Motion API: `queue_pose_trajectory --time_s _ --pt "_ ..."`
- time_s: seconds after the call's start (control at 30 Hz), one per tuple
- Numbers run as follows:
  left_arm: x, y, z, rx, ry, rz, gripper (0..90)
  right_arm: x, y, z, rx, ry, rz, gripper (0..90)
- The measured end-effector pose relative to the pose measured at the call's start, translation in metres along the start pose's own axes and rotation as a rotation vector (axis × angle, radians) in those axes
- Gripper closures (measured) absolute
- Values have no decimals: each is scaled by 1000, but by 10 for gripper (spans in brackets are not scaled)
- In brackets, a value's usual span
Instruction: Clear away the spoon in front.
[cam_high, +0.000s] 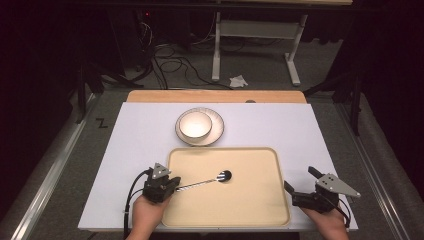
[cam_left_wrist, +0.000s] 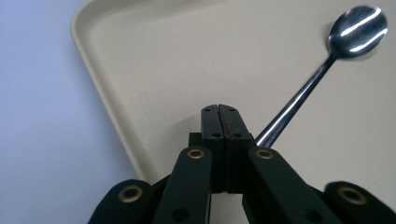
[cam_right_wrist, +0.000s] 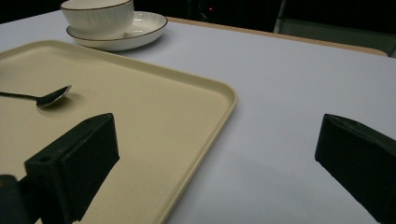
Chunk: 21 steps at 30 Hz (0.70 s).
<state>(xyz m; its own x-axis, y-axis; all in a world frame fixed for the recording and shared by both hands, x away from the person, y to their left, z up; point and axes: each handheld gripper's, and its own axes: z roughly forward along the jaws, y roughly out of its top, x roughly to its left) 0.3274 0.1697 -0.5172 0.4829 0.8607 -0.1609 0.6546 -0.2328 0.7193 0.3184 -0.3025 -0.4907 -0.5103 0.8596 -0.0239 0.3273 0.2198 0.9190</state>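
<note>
Spoons: we count one shiny metal spoon (cam_high: 207, 181), its round end over the tray.
Trays: one beige rounded tray (cam_high: 250, 210) on the white tabletop (cam_high: 300, 130).
Crockery: one ribbed white bowl (cam_high: 194, 124) on one dark-rimmed plate (cam_high: 218, 129).
Left gripper (cam_high: 170, 185): jaws pinching the spoon's handle.
Right gripper (cam_high: 299, 184): jaws spread, empty.

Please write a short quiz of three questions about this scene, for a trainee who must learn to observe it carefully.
1. True or false: the left gripper is shut on the spoon.
2. Where does the bowl stand? A) on the tray B) on the plate C) directly on the white mat
3. Fill in: the right gripper has its jaws ____.

Key: 1 true; 2 B; 3 open
</note>
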Motion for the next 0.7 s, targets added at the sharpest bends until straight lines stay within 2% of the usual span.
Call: queue_pose_trajectory --time_s 0.07,0.27,0.33,0.5,0.53,0.6,0.67,0.7 --pt "-4 0 2 21 17 39 900 0 0 0 0 3 -2 4" --pt "-14 -3 -2 53 8 85 900 0 0 0 2 1 2 4" --pt "-19 -4 -4 69 12 118 900 0 0 -1 -2 1 0 4" --pt "-26 -12 -11 72 -23 118 900 0 1 -1 -5 7 -3 4" --pt "-31 -12 -12 91 -40 119 900 0 1 -1 -4 7 -3 4" --pt "-37 -18 -15 73 -48 132 900 1 1 -1 -1 5 6 4" --pt "-42 -17 -15 93 -75 136 900 2 1 -1 -4 10 -4 4" --pt "-46 -18 -15 93 -76 153 900 2 2 -1 -5 10 -2 4"
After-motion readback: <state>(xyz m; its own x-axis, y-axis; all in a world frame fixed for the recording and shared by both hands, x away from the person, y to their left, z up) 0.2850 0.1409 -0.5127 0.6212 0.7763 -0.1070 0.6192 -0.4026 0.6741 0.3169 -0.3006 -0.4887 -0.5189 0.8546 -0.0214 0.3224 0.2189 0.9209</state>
